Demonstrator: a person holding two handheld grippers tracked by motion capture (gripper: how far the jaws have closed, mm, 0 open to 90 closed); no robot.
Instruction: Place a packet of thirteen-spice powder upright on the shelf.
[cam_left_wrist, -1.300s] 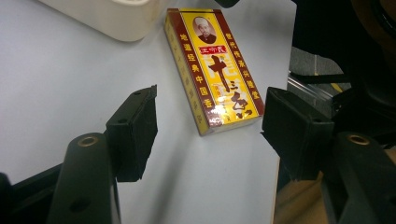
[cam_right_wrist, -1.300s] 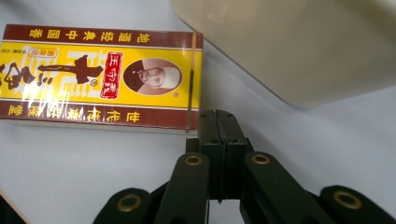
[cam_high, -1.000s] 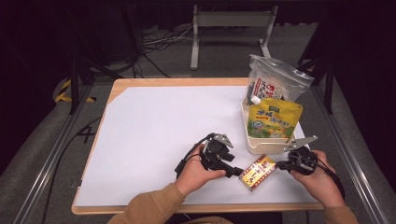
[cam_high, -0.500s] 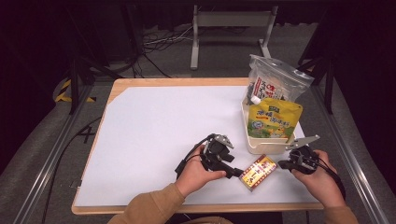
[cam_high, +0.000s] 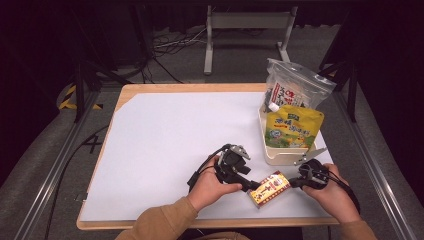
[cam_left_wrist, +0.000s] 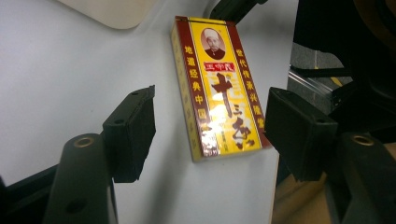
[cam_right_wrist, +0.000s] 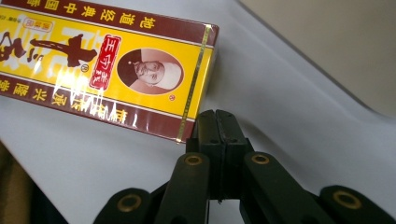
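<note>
**Box sits flat at the near edge, both claws right on it**

White sheet over a wooden counter (cam_high: 125, 95), dark room behind with cables on the floor.

Nearest the person, the little red-and-yellow box (cam_high: 269, 188) lies flat on the sheet close to the front edge, between the two hands. In the left claw's own view the left claw (cam_left_wrist: 210, 135) is spread wide, one jaw on either side of the box's near end, neither pad touching it as far as I can see. So it's lined up around the box but has hold of nothing.

The right claw (cam_right_wrist: 215, 128) is closed tight, jaws pressed together with nothing between them, tip parked right at the corner of the box's other end. Could be touching the corner, can't say for sure.

Compared with a second back, basically nothing has shifted: box, hands and claws are in the same spots. My read is the closed right claw is steadying or nudging the box while the left one gets set to close on it, and the grab isn't done yet.

Further back on the right is a cream tray (cam_high: 280, 156) holding a yellow pouch (cam_high: 293, 127), with a clear bag (cam_high: 295, 90) standing behind it.
</note>
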